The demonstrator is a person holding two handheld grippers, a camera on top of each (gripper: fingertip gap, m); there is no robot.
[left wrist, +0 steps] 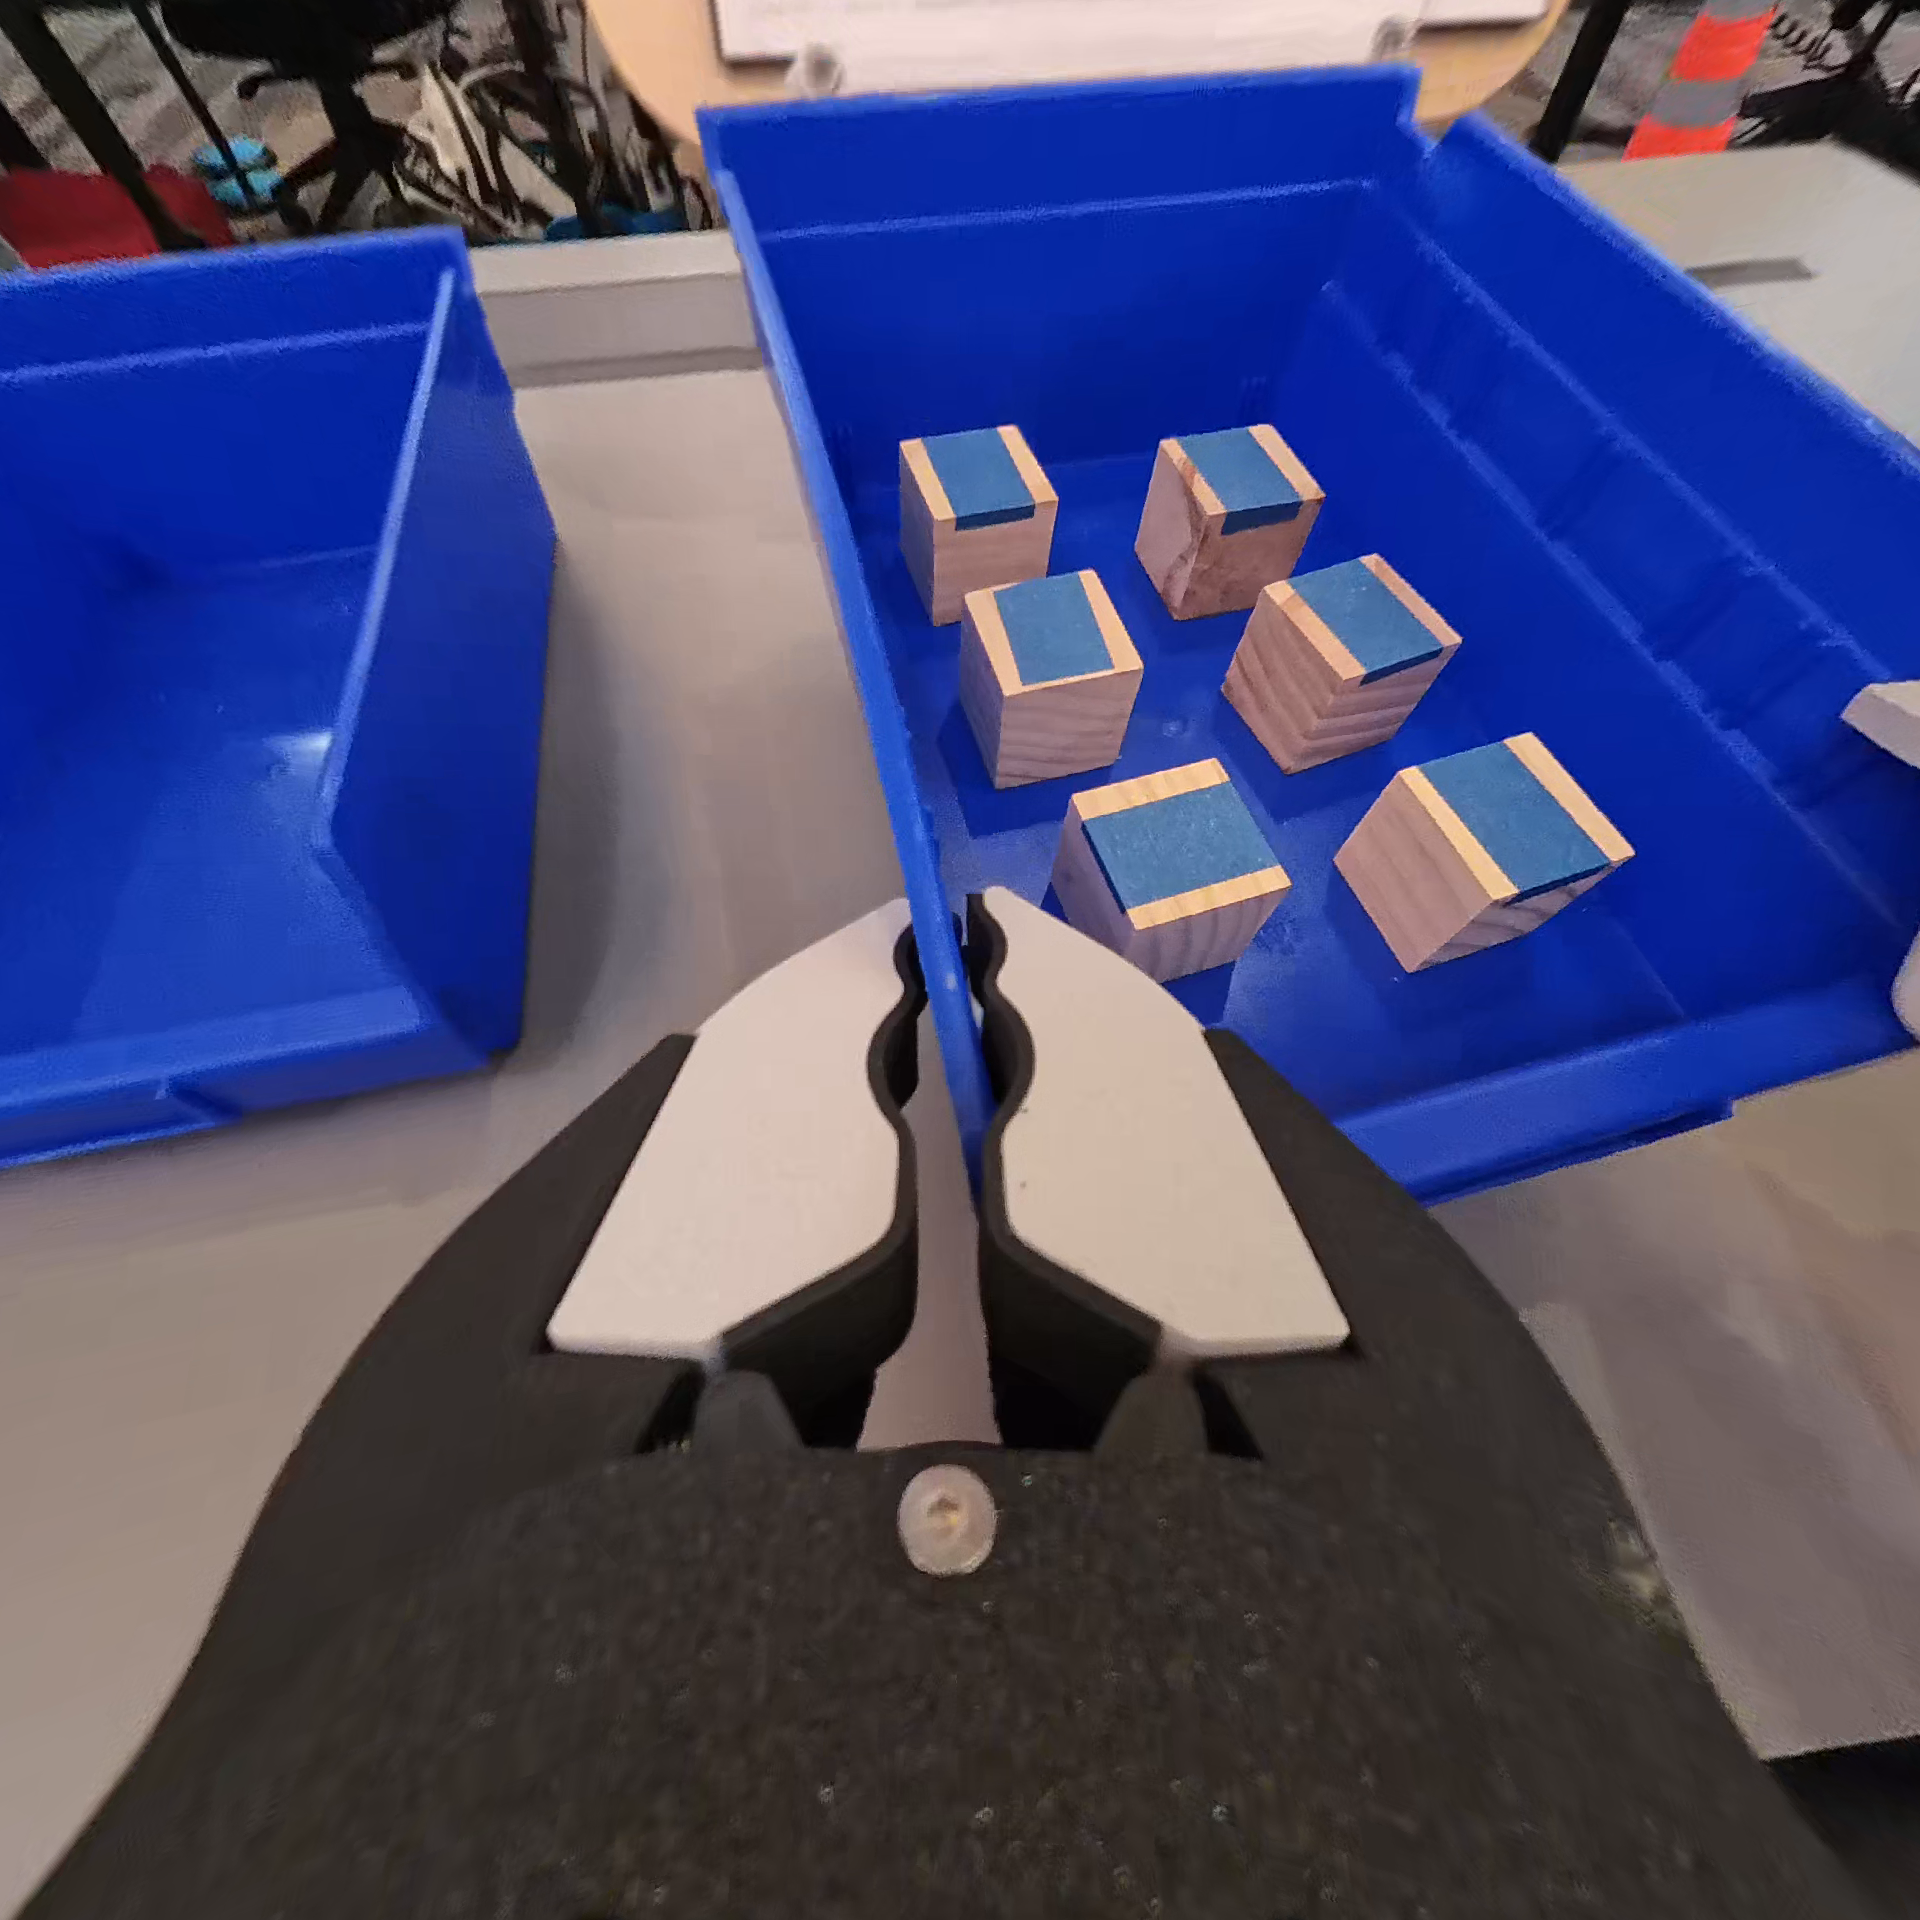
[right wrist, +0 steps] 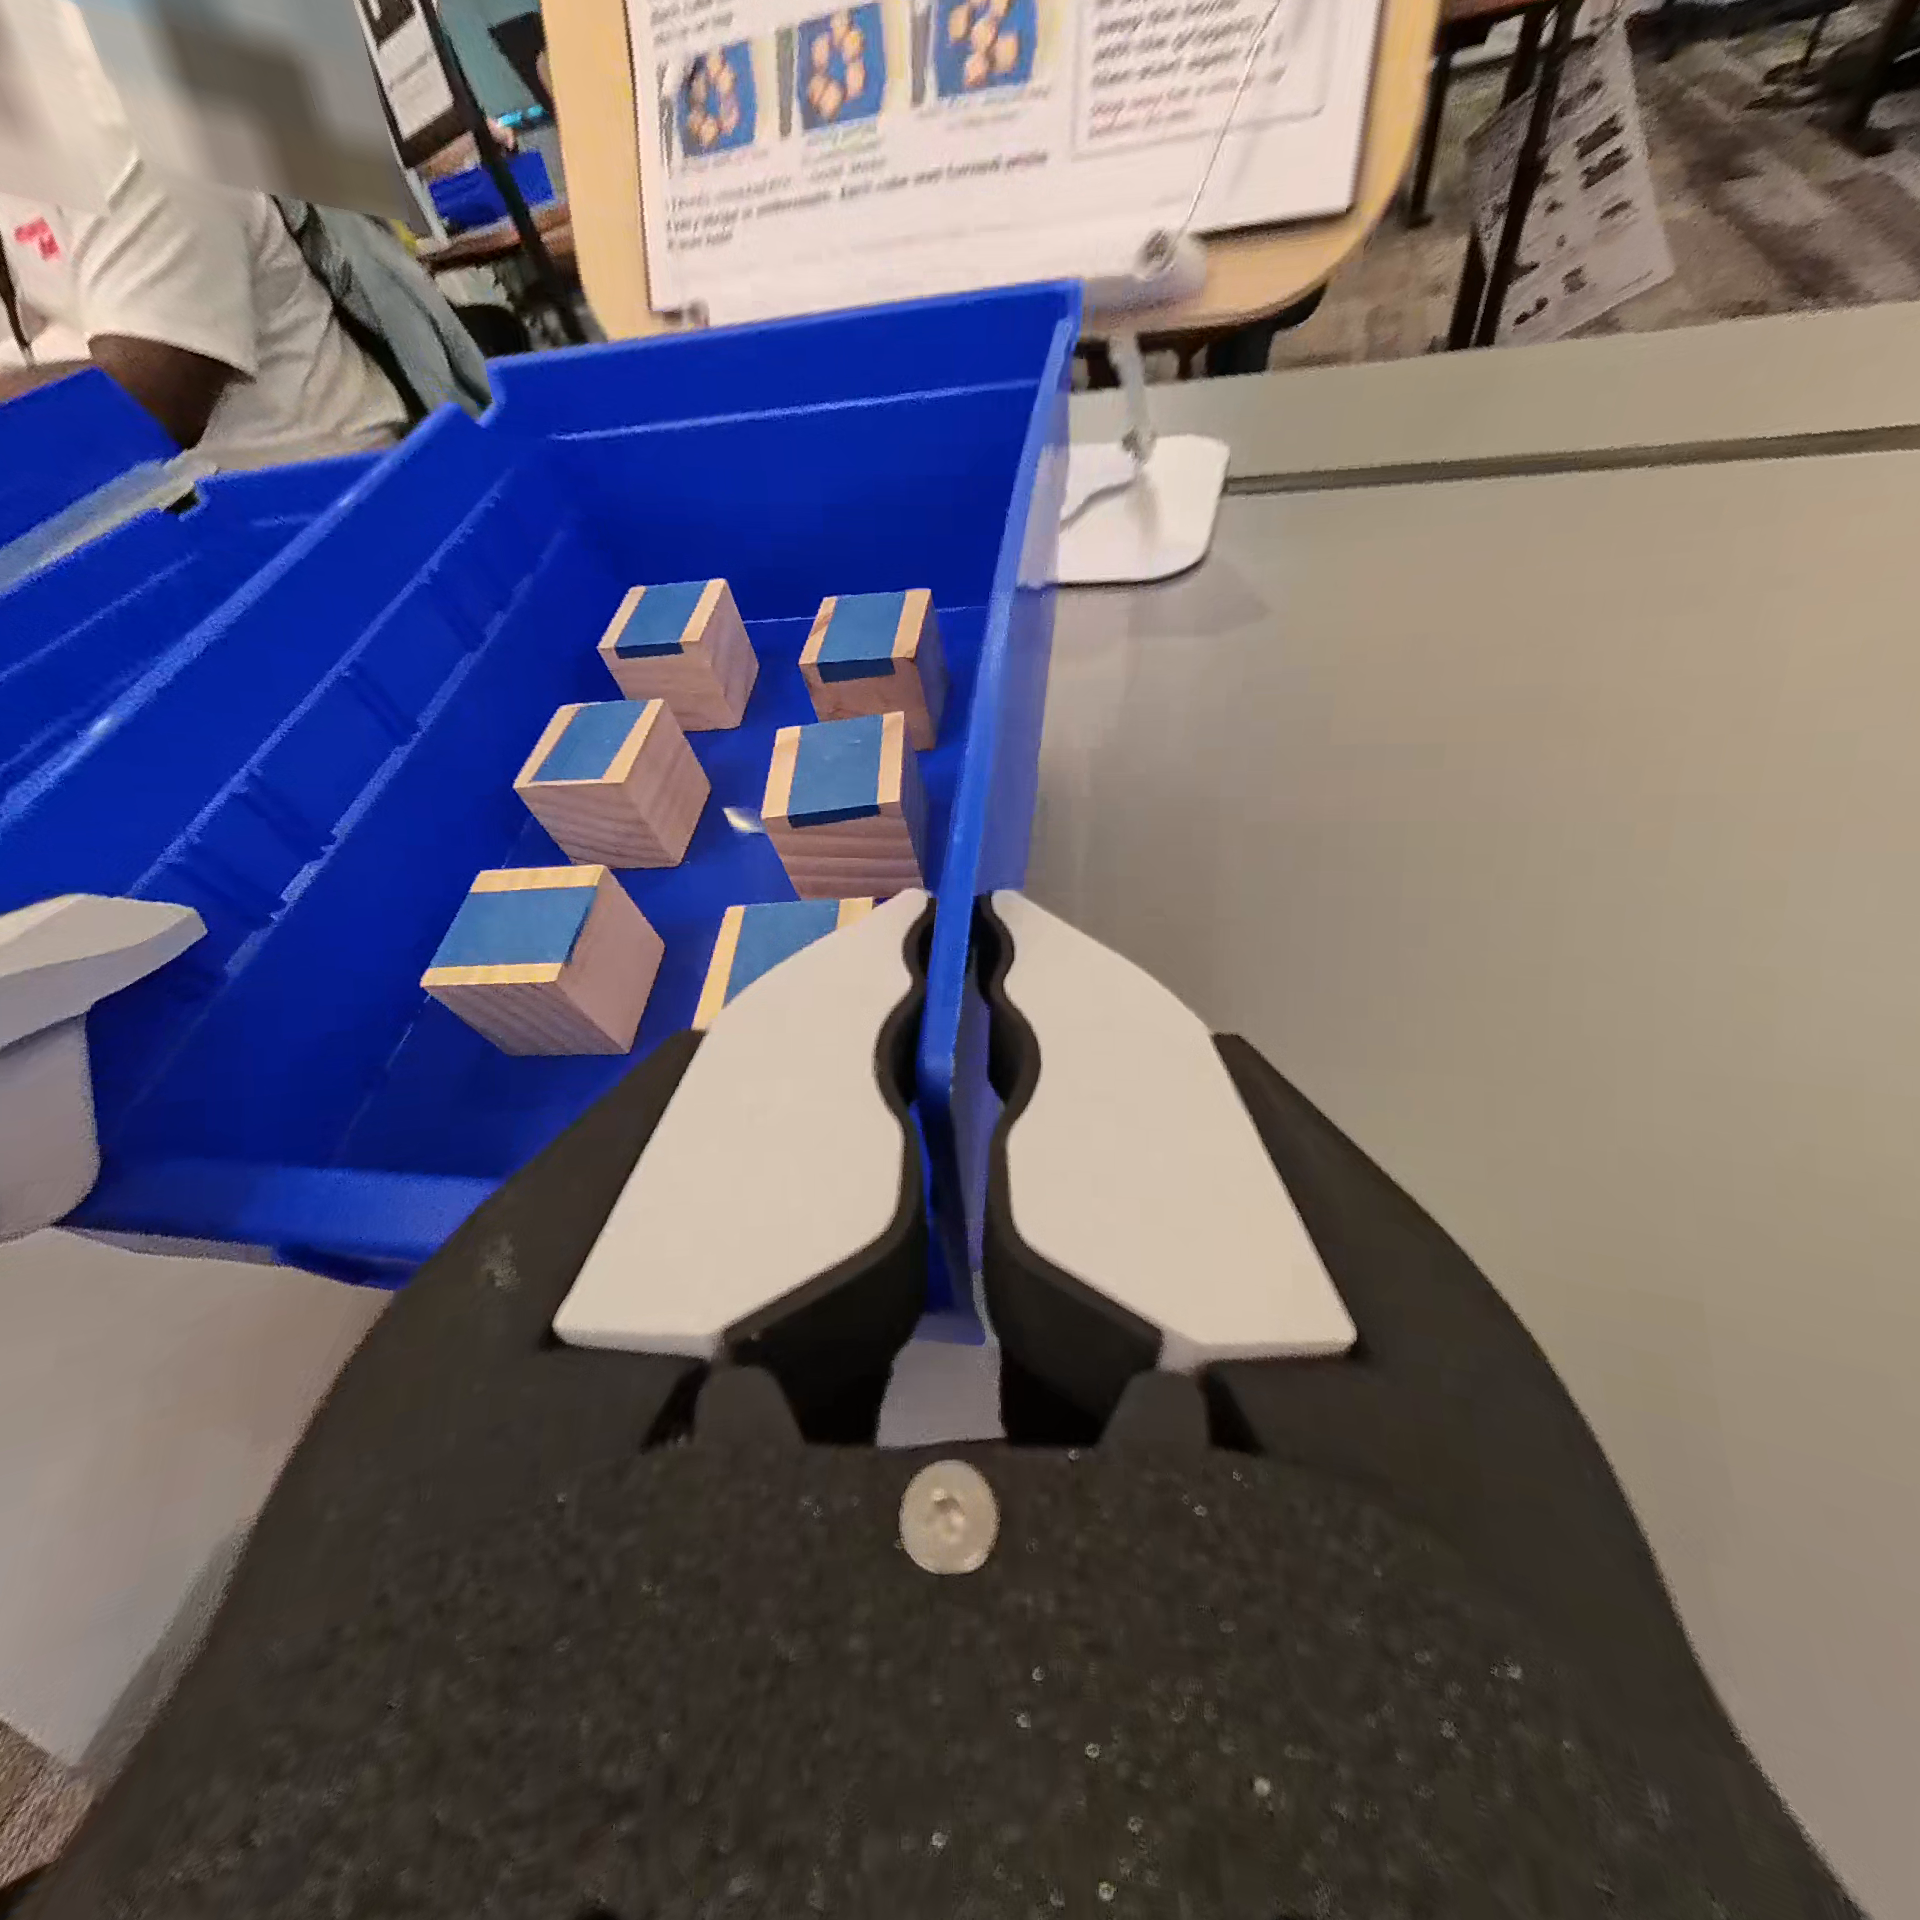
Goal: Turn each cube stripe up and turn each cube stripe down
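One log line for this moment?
left gripper: shut on bin left wall | right gripper: shut on right wall | six cubes: stripe up

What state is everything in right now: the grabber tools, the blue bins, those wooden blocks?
Left gripper: shut on the left wall of the bin with cubes.
Right gripper: shut on the same bin's right wall.
Bin with cubes: upright on the table, held at both side walls.
Six wooden cubes: all stripe up, standing apart on the bin floor.
Second blue bin: upright, nothing visible inside.
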